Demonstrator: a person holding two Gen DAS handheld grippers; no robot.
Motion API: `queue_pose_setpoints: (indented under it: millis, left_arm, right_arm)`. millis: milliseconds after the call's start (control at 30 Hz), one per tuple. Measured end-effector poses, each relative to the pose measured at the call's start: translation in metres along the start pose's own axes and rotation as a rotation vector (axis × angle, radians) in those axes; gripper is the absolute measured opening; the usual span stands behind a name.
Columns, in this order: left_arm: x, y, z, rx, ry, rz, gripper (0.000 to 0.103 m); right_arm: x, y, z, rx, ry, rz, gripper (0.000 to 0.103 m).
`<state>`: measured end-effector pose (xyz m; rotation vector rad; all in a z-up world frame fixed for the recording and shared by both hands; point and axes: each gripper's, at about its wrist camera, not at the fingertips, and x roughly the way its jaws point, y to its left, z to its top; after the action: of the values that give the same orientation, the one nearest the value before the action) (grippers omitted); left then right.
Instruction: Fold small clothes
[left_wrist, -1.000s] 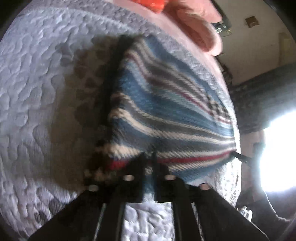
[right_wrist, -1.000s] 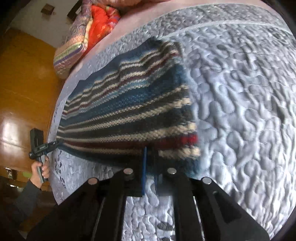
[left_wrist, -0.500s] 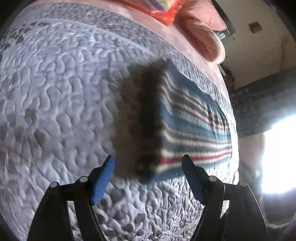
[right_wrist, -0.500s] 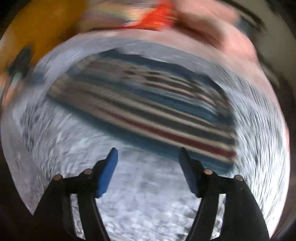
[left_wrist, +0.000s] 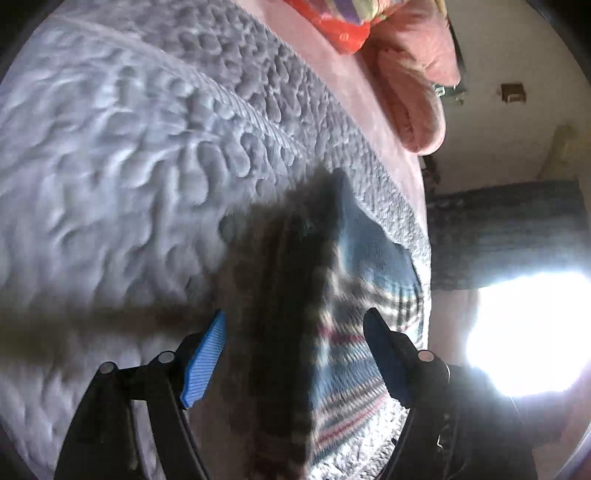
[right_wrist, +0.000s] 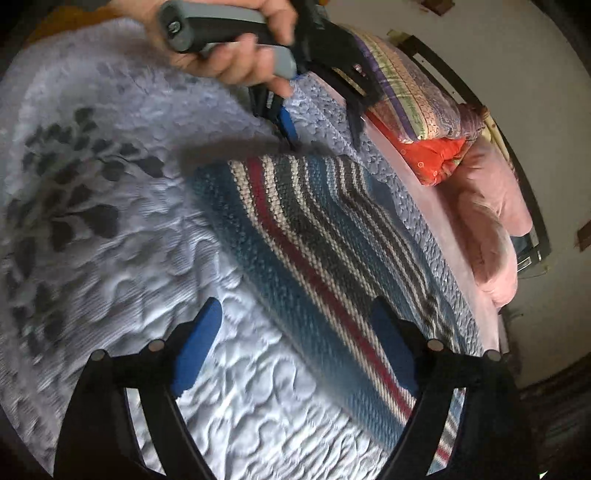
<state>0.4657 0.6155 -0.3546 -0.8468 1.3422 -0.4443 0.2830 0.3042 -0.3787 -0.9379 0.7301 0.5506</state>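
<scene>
A knitted garment (right_wrist: 314, 229) with blue, grey, cream and red stripes lies folded flat on the lilac quilt (right_wrist: 240, 387). In the right wrist view my right gripper (right_wrist: 297, 306) is open just above the garment's near edge, holding nothing. A hand (right_wrist: 229, 48) holds my left gripper (right_wrist: 325, 144), also open, at the garment's far end. The left wrist view is blurred; there the left gripper (left_wrist: 295, 314) stands open over the shadowed end of the garment (left_wrist: 354, 332), its blue pads (left_wrist: 205, 362) wide apart.
The quilt has a dark leaf print (right_wrist: 74, 192) on the left. At the head of the bed lie a striped folded blanket (right_wrist: 413, 88), an orange-red cushion (right_wrist: 432, 158) and pink bedding (right_wrist: 491, 236). The bed edge runs close past the garment on the right.
One second ago both grippers were shut on the garment's edge. They let go and opened half a second ago. Both have since swung round, the left to the garment's end.
</scene>
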Motion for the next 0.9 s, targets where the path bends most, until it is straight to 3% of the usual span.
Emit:
queue_pose_setpoints:
  millis: [167, 367, 433, 500, 600, 667, 733, 900]
  left_arm:
    - [0.033, -0.011, 0.019, 0.047, 0.041, -0.031, 0.076]
    - [0.058, -0.025, 0.037, 0.068, 0.066, -0.036, 0.072]
    - [0.059, -0.026, 0.04, 0.061, 0.072, -0.022, 0.056]
    - [0.063, -0.025, 0.044, 0.049, 0.083, 0.0, 0.048]
    - [0.064, -0.022, 0.048, 0.037, 0.093, 0.022, 0.039]
    - [0.064, -0.023, 0.049, 0.035, 0.095, 0.033, 0.031]
    - [0.062, -0.026, 0.051, 0.031, 0.092, 0.031, 0.025]
    - [0.052, -0.044, 0.052, 0.04, 0.07, 0.033, 0.022]
  right_arm:
    - [0.028, 0.008, 0.003, -0.04, 0.027, -0.039, 0.079]
    - [0.039, 0.028, 0.028, -0.097, -0.026, -0.104, 0.078]
    - [0.045, 0.03, 0.04, -0.1, -0.039, -0.115, 0.077]
    - [0.046, 0.034, 0.048, -0.103, -0.049, -0.125, 0.074]
    - [0.053, 0.038, 0.061, -0.095, -0.053, -0.124, 0.061]
    - [0.057, 0.036, 0.068, -0.055, -0.033, -0.087, 0.037]
    - [0.056, 0.031, 0.071, -0.011, -0.02, -0.071, 0.03]
    - [0.036, 0.008, 0.073, 0.094, -0.049, -0.04, 0.024]
